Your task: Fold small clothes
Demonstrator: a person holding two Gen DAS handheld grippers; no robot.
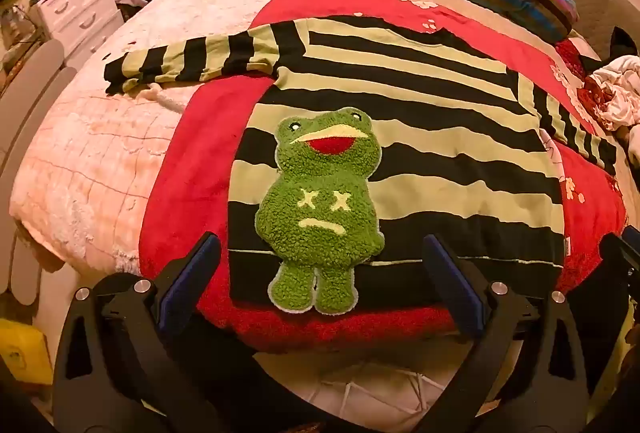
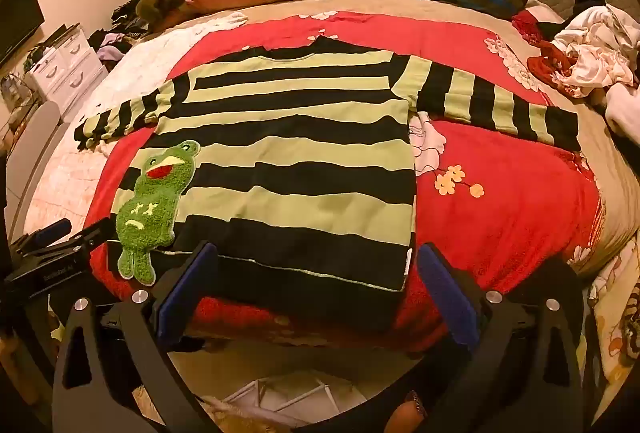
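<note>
Both my grippers are spread wide and empty: left gripper (image 1: 320, 273) hovering over the frog patch (image 1: 320, 209) at the hem, right gripper (image 2: 316, 281) over the hem's other corner. The striped sweater (image 2: 288, 161) lies flat, face up, sleeves out, on the red blanket (image 2: 500, 201). Looks like folding hasn't started; next I'd probably pinch the hem or a sleeve. The far collar's hard to make out.
</note>
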